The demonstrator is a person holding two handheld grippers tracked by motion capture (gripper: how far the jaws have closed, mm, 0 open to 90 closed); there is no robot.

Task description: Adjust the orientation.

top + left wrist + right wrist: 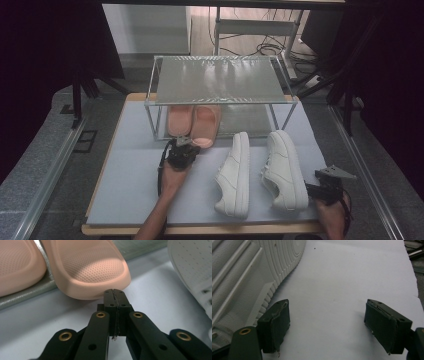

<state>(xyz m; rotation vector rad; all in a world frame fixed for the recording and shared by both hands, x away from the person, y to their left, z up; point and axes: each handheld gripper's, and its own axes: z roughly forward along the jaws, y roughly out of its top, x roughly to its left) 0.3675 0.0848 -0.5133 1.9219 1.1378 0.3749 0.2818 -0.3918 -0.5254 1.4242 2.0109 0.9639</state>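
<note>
The job looks like putting shoes away on the rack, and I think it is about half done. Nearest, by the front right corner of the table (125,195), the right claw (312,189) waits with its jaws wide apart and nothing between them; in the right gripper view, its pads (274,326) sit just beside the ribbed sole of the right white sneaker (285,170). This shoe lies near the right edge of the table, and the left white sneaker (235,172) lies beside it, closer to the middle. Both white shoes lie on the bare table, so they most likely are left to do. A bit farther in, left of the middle, the left claw (184,145) is closed tight with nothing in it. In the left gripper view its tip (113,293) is right up against the rounded end of the right pink slipper (87,267), touching it or almost, as if to nudge it in. That slipper sticks out a little over the front edge of the rack's bottom shelf. The left pink slipper (177,120) lies next to it on the same shelf. Farthest back, the rack (220,80) stands at the far edge of the table, and its top shelf has nothing on it. Counting up: two white sneakers, two pink slippers, one rack, two claws.
</note>
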